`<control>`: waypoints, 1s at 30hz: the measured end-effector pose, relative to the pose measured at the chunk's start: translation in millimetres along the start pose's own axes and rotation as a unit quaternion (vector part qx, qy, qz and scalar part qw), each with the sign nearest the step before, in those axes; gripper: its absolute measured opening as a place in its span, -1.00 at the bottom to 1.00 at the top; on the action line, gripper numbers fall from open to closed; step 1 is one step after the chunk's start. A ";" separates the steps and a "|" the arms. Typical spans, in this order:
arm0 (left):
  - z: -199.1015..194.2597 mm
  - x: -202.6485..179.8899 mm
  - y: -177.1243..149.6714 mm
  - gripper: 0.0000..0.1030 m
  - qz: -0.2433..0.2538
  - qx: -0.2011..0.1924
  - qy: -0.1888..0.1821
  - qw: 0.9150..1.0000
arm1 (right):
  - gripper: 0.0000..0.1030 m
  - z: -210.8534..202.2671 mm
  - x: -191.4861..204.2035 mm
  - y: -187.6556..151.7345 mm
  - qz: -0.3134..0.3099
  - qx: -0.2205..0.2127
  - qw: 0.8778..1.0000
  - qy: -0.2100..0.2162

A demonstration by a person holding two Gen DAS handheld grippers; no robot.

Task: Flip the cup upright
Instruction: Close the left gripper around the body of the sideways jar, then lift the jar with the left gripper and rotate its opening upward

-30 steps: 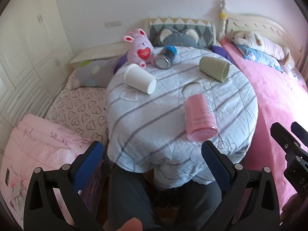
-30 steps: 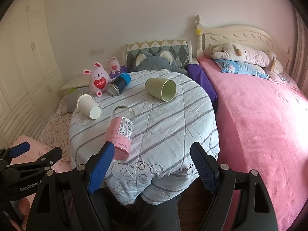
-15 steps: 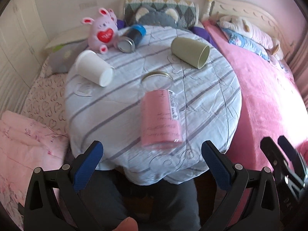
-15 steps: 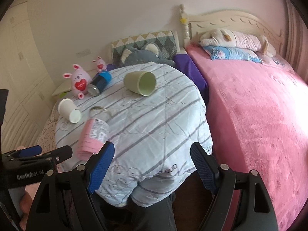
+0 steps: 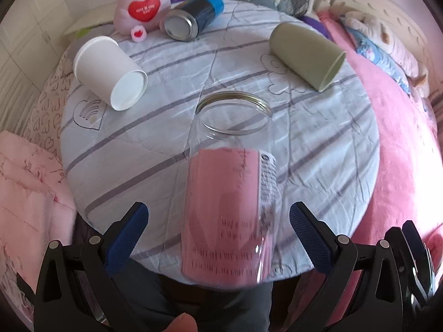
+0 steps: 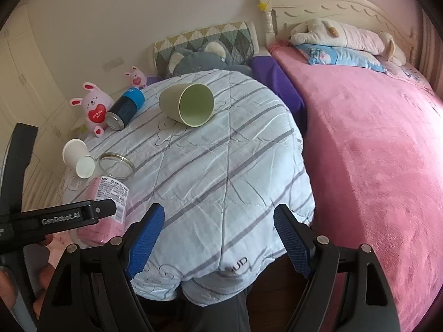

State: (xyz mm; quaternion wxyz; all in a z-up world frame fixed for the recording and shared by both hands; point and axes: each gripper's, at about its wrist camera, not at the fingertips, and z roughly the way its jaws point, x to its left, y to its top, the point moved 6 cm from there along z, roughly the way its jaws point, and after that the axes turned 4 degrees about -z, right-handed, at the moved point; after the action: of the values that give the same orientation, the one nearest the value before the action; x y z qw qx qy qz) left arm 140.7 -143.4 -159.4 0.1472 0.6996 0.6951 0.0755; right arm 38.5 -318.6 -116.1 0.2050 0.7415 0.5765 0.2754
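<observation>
While every vessel on the striped quilted table [image 5: 155,149] lies on its side, nothing is upright yet, so the flip is all to do. From left: white paper cup [image 5: 109,67], blue can [image 5: 193,16], clear pink-labelled jar [image 5: 232,202], green cup [image 5: 306,54]. The jar lies between the spread, empty fingers of the left gripper [image 5: 218,221], untouched; the right gripper [image 6: 218,224] hangs open, well short of the green cup

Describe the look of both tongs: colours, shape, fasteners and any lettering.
Both tongs, left and right, are matte black plastic with two splayed, triangular cut-out fingers, textured blue pads at the tips and silver rivets at the joints. White "GenRobot.AI" lettering runs along the left one's side, seen from the right wrist view. No cables visible.
</observation>
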 end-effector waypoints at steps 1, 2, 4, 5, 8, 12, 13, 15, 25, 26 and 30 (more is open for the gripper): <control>2.6 0.6 1.7 1.00 -0.002 0.002 0.001 1.000 | 0.60 3.9 0.0 1.0 -0.001 0.003 1.000 0.001; 6.4 0.8 4.0 1.00 -0.003 0.006 0.004 1.000 | 0.60 6.9 -0.2 1.4 -0.001 0.006 1.000 0.002; 11.3 1.3 6.7 1.00 -0.005 0.011 0.008 1.000 | 0.60 13.2 0.0 2.8 -0.001 0.012 1.000 0.004; 13.6 1.7 7.6 1.00 -0.007 0.015 0.008 1.000 | 0.60 15.4 -0.2 3.4 -0.002 0.013 1.000 0.004; 21.0 2.2 9.6 1.00 -0.011 0.026 0.005 1.000 | 0.60 22.1 -1.4 5.1 -0.002 0.019 1.000 0.005; 28.0 0.4 9.9 0.80 -0.011 0.043 -0.005 0.999 | 0.60 27.8 -3.5 5.8 0.001 0.025 1.000 0.005; 29.6 0.1 9.1 0.63 -0.010 0.049 -0.009 0.999 | 0.60 29.1 -3.8 6.1 0.001 0.027 1.000 0.005; 32.1 -1.4 8.2 0.52 -0.012 0.059 -0.025 0.998 | 0.60 30.7 -4.3 6.9 0.002 0.028 1.000 0.005; 20.5 -7.9 6.5 0.38 0.020 0.022 -0.042 0.999 | 0.60 31.2 -4.8 6.8 0.003 0.029 1.000 0.004; 15.3 -8.8 7.4 0.38 0.028 0.007 -0.040 0.999 | 0.60 30.8 -5.3 6.6 0.004 0.029 1.000 0.003; -1.8 -7.1 17.1 0.38 0.045 -0.043 -0.038 0.997 | 0.60 26.4 -6.0 5.9 0.005 0.026 1.000 0.000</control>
State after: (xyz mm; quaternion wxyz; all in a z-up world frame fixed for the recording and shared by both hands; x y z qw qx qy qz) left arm 156.2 -150.2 -151.7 0.2001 0.7254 0.6531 0.0847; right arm 58.8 -325.5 -133.7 0.1843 0.7496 0.5796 0.2612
